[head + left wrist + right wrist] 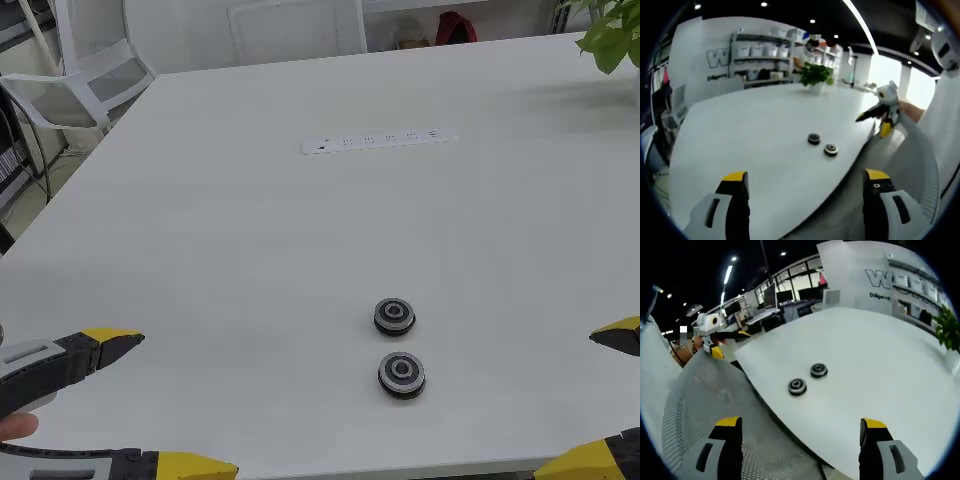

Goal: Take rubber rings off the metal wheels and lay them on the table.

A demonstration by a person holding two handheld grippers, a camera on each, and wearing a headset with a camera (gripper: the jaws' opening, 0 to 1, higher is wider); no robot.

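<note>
Yellow jaw tips frame the bottom of my head view: left gripper [188,403] at lower left, right gripper [563,402] at lower right. Both are spread wide and hold nothing. Each hangs at the near edge of the white table [250,230], well apart from the work.

Each gripper view confirms its own jaws wide apart. They add detail from the sides:
- A white mesh chair back [700,405] stands just off the near table edge.
- Each view catches the opposite gripper across the gap, also open.

Task items: 2 metal wheels lie flat on the table between the grippers, toward the right one.
- The near wheel [401,374] and far wheel [394,316] sit just beside each other, not touching.
- Each carries a dark rubber ring [382,372] around its rim, so the rings are not yet off.
- The gripper views give the pair side-on near the table edge, with the near wheel [830,149] closest to that edge.

Mid-table, a white power strip [378,141] lies flat.

Far end:
- A green plant [610,35] is at the right corner.
- A white chair [100,80] is at the left corner.
- The left gripper view adds the plant's white pot and shelving [760,55] with boxes behind it.
- The right gripper view adds desks with monitors and ceiling lights.
</note>
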